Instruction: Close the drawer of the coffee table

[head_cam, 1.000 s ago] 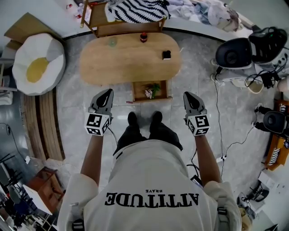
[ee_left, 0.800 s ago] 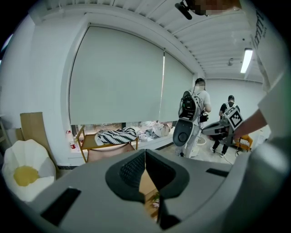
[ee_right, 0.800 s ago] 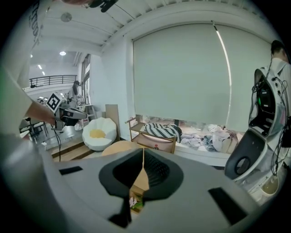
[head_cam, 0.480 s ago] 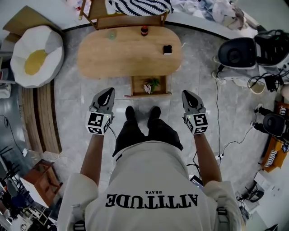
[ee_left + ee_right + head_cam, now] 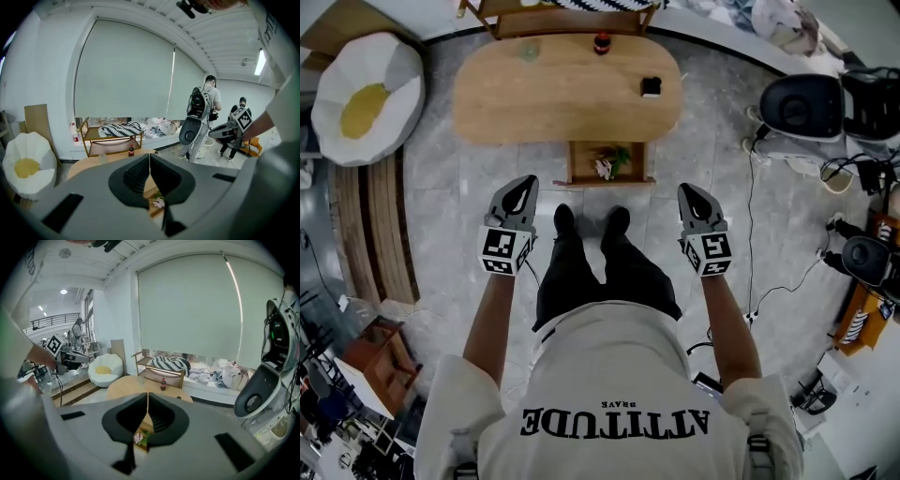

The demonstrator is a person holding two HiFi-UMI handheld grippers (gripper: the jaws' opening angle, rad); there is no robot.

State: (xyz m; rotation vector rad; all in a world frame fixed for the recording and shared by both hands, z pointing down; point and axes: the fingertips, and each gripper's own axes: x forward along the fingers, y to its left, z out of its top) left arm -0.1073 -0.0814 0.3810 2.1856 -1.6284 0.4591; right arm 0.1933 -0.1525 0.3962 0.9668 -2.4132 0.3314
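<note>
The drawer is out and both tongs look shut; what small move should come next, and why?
Probably bring the right tongs forward and down to the drawer front. It sticks out of the coffee table toward the person, and these and the left tongs are shut, empty and short of it.

Upper middle of the head view, the drawer's (image 5: 609,179) contents were too small to identify, and the top edge cut off the wooden rack (image 5: 572,11). The left tongs (image 5: 149,159) and right tongs (image 5: 147,397) hid most of the drawer.
</note>
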